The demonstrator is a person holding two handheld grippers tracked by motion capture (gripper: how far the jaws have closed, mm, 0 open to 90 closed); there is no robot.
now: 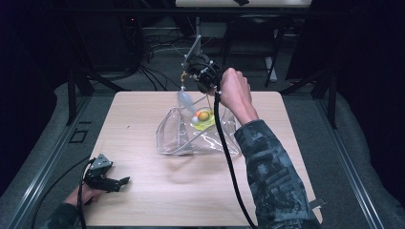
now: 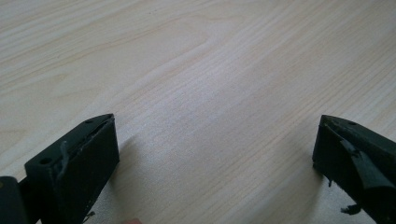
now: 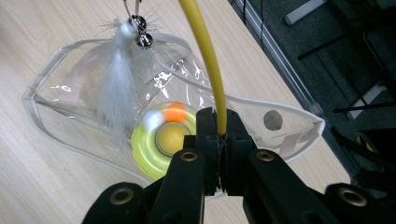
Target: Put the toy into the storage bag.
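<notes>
Your right gripper [image 3: 219,140] is clamped tight on the yellow wand [image 3: 205,56], a thin rod running up and away from the jaws, w/ the white feather lure [image 3: 116,88] and small silver bell [image 3: 142,39] dangling off its far end. What matters for the next move: the feather hangs right over the mouth of the clear pouch [image 3: 289,135], which lies on the table [image 1: 143,191] directly below the gripper, w/ its long axis crossing the wand's line, so lowering looks like the way in. In the high view the right gripper [image 1: 203,71] is up over the table's far edge and the pouch [image 1: 172,138] sits mid-table just on your side of it. The pouch is transparent w/ white-edged seams; inside are a yellow ring toy [image 3: 149,154] and an orange ball [image 3: 175,112]. Your left gripper [image 1: 112,182] rests near the front-left corner, jaws spread wide on nothing, well apart from the pouch, so the right hand is much nearer.
</notes>
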